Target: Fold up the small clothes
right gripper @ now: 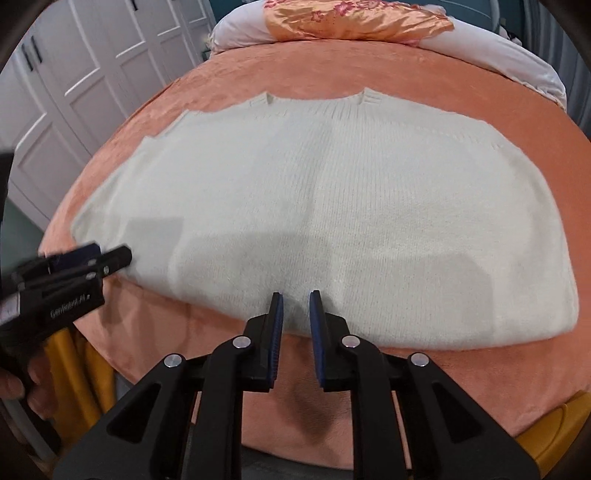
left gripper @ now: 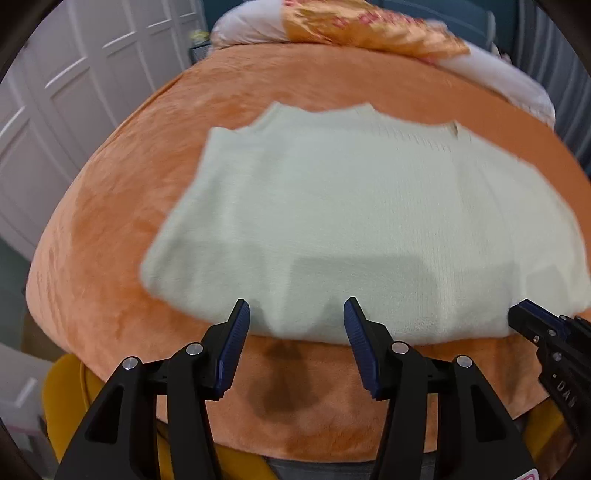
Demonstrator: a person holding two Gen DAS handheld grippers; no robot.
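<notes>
A pale knit sweater lies spread flat across an orange plush bed cover, filling the centre of both wrist views. The left gripper, at the lower centre of its frame, stands with jaws well apart over the sweater's near hem, nothing between them. The right gripper shows only a narrow gap (its blue pads nearly together) at the same hem, gripping nothing visible. White cupboard doors fill the upper left; pillows line the top edge.
</notes>
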